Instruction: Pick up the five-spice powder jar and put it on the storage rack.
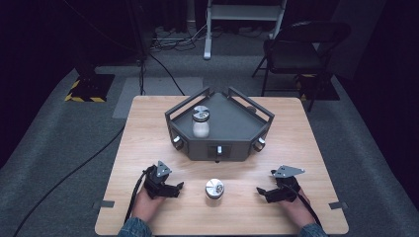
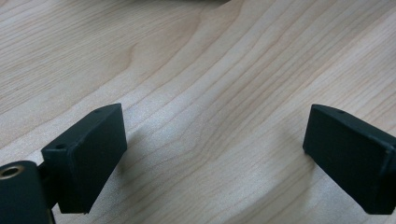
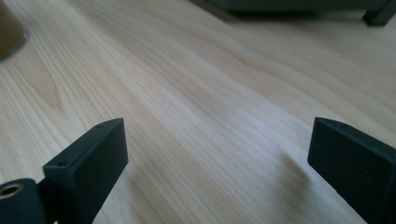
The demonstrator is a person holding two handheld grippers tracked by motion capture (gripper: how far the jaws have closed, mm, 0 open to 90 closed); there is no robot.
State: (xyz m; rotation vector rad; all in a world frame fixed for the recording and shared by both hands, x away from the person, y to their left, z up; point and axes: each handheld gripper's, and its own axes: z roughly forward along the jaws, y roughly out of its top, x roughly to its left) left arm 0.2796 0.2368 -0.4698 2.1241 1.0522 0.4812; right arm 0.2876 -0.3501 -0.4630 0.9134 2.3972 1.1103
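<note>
A small jar with a silver lid (image 1: 214, 188) stands on the wooden table (image 1: 148, 123) near its front edge, between my two grippers. A taller jar with a silver lid (image 1: 200, 122) stands inside the dark grey angular tray (image 1: 232, 129) at the table's middle back. My left gripper (image 1: 177, 188) rests on the table left of the small jar, jaws open over bare wood (image 2: 215, 135). My right gripper (image 1: 261, 192) lies to the right of that jar, jaws wide apart with nothing between them (image 3: 217, 154). A blurred edge of the small jar (image 3: 10, 28) shows at the upper left of the right gripper view.
The tray has raised rails and silver knobs (image 1: 176, 141) along its front. A black chair (image 1: 296, 49) and a white stand (image 1: 244, 15) are on the floor beyond the table. Cables (image 1: 69, 173) run across the grey carpet at the left.
</note>
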